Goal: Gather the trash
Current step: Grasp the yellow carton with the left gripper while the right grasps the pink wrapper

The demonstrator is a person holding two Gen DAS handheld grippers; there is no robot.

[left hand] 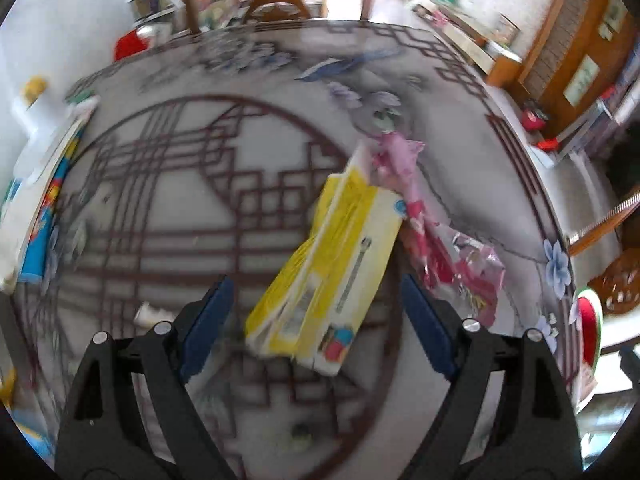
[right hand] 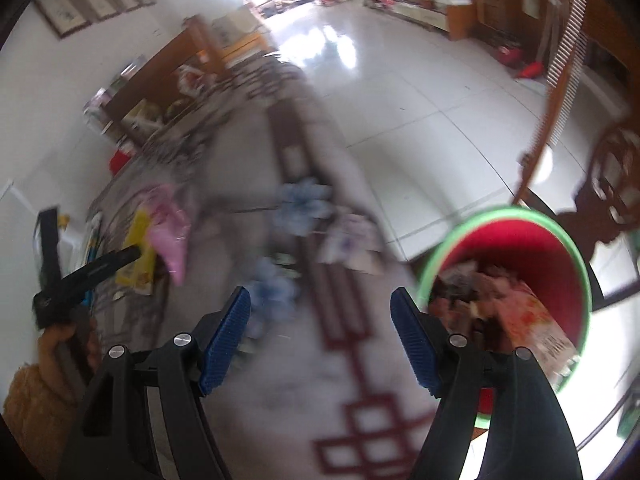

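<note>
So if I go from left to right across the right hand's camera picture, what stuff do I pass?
The other gripper held in a hand → yellow packet → pink wrapper → blue flowers printed on the tablecloth → red bin with a green rim, full of trash.

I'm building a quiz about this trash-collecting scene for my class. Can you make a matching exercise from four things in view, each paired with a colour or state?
Things:
1. flattened carton
2. crumpled wrapper
3. bin
4. left gripper

Descriptions:
A. red inside, green rim, trash in it
B. open, nothing between its pads
C. yellow and white, lying on the table
D. pink, lying beside the carton

Pairs: 1-C, 2-D, 3-A, 4-B
</note>
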